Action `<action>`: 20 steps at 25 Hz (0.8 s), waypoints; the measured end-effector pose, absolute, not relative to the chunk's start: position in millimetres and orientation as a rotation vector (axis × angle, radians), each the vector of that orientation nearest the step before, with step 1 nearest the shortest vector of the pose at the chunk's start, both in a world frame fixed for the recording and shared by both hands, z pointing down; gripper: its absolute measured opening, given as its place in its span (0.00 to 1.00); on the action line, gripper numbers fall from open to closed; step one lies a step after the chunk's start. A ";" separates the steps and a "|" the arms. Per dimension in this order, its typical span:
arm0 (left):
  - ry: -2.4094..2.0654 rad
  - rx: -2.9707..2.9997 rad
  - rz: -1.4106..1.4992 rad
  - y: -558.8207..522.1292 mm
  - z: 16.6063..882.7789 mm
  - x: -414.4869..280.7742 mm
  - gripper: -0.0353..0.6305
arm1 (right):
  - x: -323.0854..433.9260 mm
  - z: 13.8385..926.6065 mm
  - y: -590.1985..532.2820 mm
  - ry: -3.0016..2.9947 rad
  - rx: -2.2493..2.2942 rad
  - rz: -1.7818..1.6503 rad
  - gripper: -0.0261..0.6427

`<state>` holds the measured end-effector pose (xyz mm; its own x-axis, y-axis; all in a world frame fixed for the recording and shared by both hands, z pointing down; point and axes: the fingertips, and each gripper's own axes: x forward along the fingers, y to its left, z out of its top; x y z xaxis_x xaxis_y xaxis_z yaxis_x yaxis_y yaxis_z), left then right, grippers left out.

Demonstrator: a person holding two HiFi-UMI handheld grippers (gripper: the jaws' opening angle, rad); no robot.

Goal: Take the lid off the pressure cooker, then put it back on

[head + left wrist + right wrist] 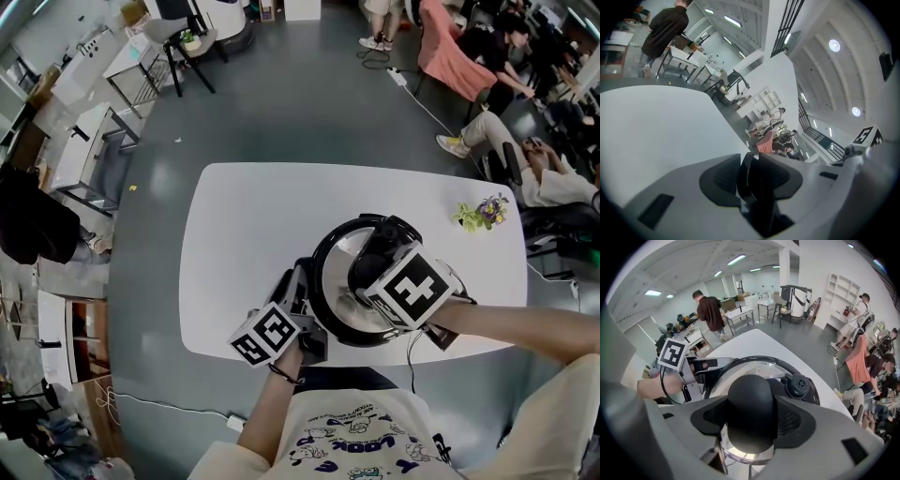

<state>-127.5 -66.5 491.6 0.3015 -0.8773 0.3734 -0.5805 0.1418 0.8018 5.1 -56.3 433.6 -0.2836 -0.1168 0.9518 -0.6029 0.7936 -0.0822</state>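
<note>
on the table (pixel 225 234), the lid (pixel 345 246) sits on the cooker (pixel 322 281). at its 8 o'clock the left gripper (pixel 751 174) clamps the side handle (pixel 743 180); from 4 o'clock the right gripper (pixel 751 422) grasps the knob (pixel 751 397).

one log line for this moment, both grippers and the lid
left gripper: shut on side handle | right gripper: shut on lid knob | lid: on pressure cooker
</note>
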 end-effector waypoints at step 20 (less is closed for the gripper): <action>-1.384 1.566 -0.294 -67.3 495.2 -126.3 0.26 | 4.9 435.7 -56.0 -1.784 0.472 0.466 0.48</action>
